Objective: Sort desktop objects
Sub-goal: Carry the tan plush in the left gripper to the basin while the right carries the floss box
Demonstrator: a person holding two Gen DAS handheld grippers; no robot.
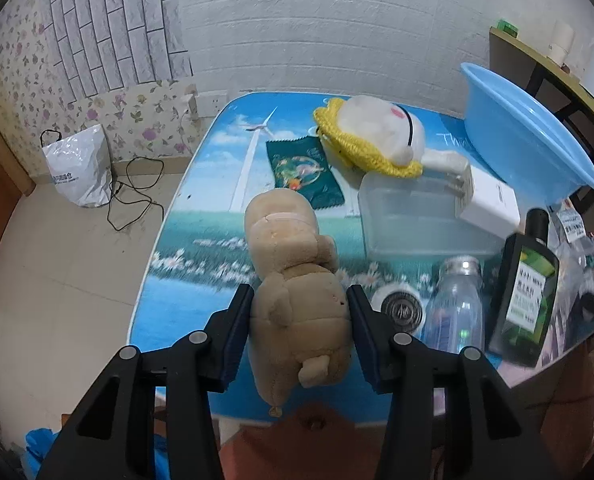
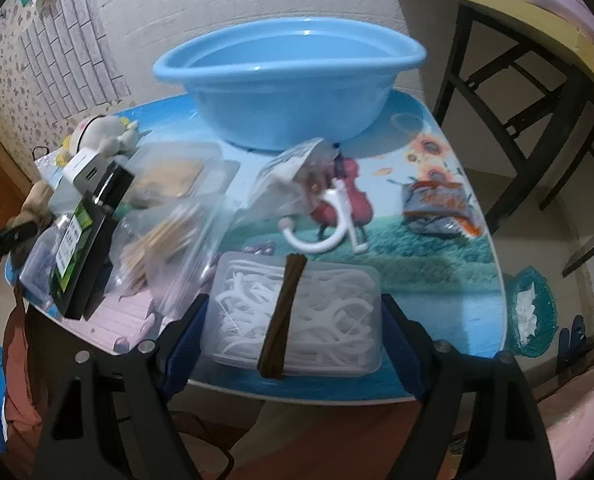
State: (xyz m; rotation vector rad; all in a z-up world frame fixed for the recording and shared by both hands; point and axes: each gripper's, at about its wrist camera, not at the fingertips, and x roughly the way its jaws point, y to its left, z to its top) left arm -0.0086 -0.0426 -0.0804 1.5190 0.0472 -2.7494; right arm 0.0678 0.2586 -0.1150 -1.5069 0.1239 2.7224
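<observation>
Left gripper (image 1: 300, 298) clamps its pads tight on both sides of the tan plush toy (image 1: 293, 280), and the toy is up off the table (image 1: 201, 240), its head pointing away from the camera over the printed landscape. Past it lie a dark green snack packet (image 1: 304, 172), a white plush in a yellow knitted hat (image 1: 371, 136), a clear plastic box (image 1: 409, 216) and a white charger (image 1: 487, 200) resting on that box's rim. To the right, a clear bottle (image 1: 455, 304) and a dark bottle with a green label (image 1: 523, 288) sit near the table's front edge.

Right gripper (image 2: 291, 320) stands spread wide around the translucent box of white floss picks (image 2: 297, 316), a brown band (image 2: 283, 312) across its lid; whether the pads press on the box's sides I cannot tell. The box sits at the near edge of the table. Behind it, a white plastic hook (image 2: 329, 224), bagged items (image 2: 169, 240), and the blue basin (image 2: 289, 80) at the far edge.
</observation>
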